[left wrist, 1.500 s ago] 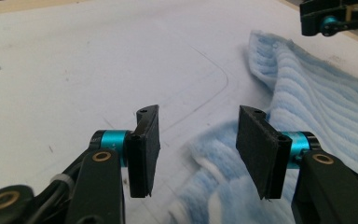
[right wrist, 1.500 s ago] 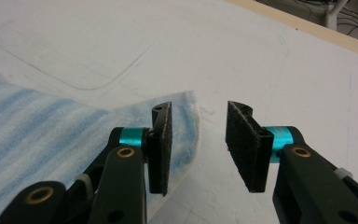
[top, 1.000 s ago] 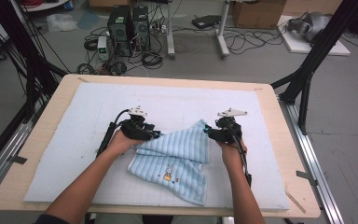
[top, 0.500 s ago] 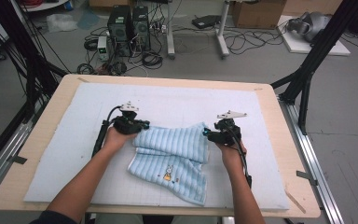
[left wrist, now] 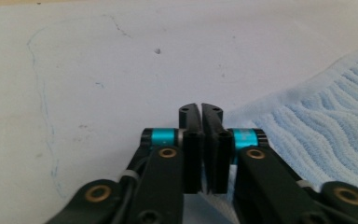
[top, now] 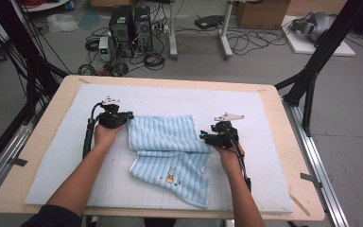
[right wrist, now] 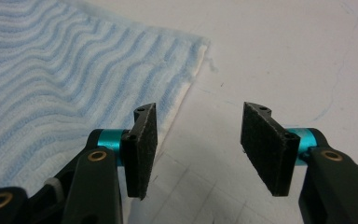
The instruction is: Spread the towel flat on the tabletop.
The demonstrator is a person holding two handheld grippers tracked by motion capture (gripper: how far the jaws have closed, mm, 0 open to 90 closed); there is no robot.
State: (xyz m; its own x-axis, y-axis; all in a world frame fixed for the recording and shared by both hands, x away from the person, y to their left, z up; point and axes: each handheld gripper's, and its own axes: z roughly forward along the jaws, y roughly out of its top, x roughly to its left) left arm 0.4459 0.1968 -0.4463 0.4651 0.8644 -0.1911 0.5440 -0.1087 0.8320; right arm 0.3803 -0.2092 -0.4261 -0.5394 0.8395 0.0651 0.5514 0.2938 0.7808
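Lying on the white padded mat (top: 170, 101) that covers the wooden table (top: 283, 142), the light blue striped towel (top: 170, 151) sits near the middle of the table in the high view, folded so that an upper band runs side to side and a lower flap reaches toward the near edge. That flap carries a small embroidered rabbit (top: 170, 174). The left gripper (top: 123, 117) is at the towel's left end, just beside its upper left corner, and the right gripper (top: 207, 137) is at the right end of the upper band. Both forearms come in from the near edge. Beyond the far edge, computer towers (top: 131, 21) and tangled cables stand on the floor.

From the left gripper view, the left gripper's fingers (left wrist: 192, 140) stand narrow, nearly together with only a thin slit between them; they have just been opening a little. Whether any cloth is caught in that slit I cannot tell. The towel's white-bordered edge (left wrist: 307, 121) lies just to their right on the mat, whose bare surface carries faint blue pen marks and small specks.

From the right gripper view, the right gripper's fingers (right wrist: 140, 149) are spread fairly wide with bare mat between them, and they grip nothing. The towel's right corner (right wrist: 98, 74) lies under and beside one finger, with a short loose thread at its tip; the other finger is over bare mat.
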